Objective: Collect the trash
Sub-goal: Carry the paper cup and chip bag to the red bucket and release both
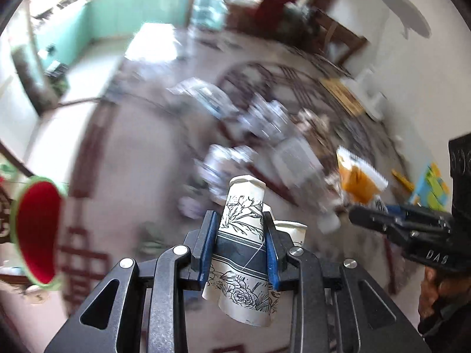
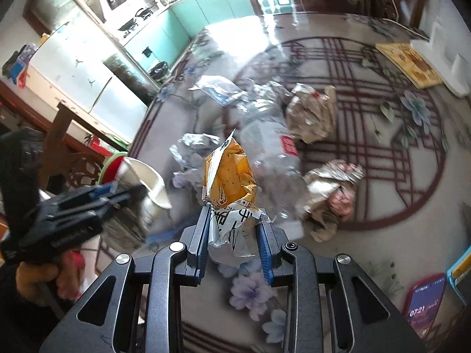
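Carrying step: the left gripper [image 1: 240, 247] pinches a floral paper cup [image 1: 243, 244] and the right gripper [image 2: 234, 241] a yellow snack wrapper [image 2: 229, 176], both above the littered floor [image 2: 382, 182]; next, presumably, release into the red-lined bin [image 1: 36, 232].

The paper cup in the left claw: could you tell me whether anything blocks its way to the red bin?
Nothing visible does. The paper cup is clamped in the left claw, and only open floor shows between it and the red bin at the left.
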`<move>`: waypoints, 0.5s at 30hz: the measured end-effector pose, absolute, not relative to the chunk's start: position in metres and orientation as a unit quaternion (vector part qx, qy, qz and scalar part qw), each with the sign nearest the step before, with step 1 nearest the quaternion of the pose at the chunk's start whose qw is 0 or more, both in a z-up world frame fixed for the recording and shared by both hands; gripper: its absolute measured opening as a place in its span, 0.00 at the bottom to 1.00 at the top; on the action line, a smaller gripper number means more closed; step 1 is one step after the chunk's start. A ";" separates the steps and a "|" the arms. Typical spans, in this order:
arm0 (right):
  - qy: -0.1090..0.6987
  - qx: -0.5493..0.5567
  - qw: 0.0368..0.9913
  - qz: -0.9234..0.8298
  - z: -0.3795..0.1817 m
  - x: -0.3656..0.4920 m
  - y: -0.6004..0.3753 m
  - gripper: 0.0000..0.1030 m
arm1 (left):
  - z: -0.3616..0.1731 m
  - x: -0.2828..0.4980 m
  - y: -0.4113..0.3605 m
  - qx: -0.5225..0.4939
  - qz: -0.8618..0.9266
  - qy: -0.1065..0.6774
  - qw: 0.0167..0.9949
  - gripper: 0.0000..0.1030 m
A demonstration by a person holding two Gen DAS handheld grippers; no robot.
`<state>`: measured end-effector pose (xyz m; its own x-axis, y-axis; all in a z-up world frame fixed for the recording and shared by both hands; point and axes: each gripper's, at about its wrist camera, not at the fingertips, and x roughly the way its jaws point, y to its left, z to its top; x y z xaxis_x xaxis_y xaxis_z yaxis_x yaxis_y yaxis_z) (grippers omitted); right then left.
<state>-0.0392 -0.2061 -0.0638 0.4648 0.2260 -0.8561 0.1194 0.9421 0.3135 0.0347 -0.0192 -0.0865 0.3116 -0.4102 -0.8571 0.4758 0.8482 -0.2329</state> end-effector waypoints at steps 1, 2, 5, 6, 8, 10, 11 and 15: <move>0.516 0.166 0.840 0.033 -0.064 -0.037 -0.204 0.27 | -0.080 0.035 -0.014 0.034 -0.262 0.509 0.819 0.27; 0.516 0.163 0.840 0.035 -0.063 -0.035 -0.199 0.27 | -0.075 0.035 -0.007 0.036 -0.251 0.499 0.829 0.27; 0.513 0.153 0.844 0.042 -0.059 -0.027 -0.182 0.27 | -0.065 0.040 0.007 0.032 -0.232 0.483 0.843 0.27; 0.512 0.150 0.845 0.043 -0.058 -0.026 -0.177 0.27 | -0.062 0.041 0.015 0.031 -0.227 0.479 0.847 0.27; 0.511 0.145 0.846 0.045 -0.056 -0.023 -0.168 0.27 | -0.060 0.043 0.027 0.031 -0.223 0.474 0.851 0.27; 0.510 0.140 0.848 0.048 -0.054 -0.020 -0.159 0.27 | -0.061 0.044 0.033 0.032 -0.221 0.473 0.852 0.27; 0.508 0.138 0.849 0.049 -0.053 -0.018 -0.153 0.27 | -0.060 0.046 0.042 0.029 -0.221 0.473 0.852 0.27; 0.506 0.134 0.850 0.051 -0.050 -0.012 -0.137 0.27 | -0.063 0.047 0.059 0.021 -0.213 0.476 0.853 0.27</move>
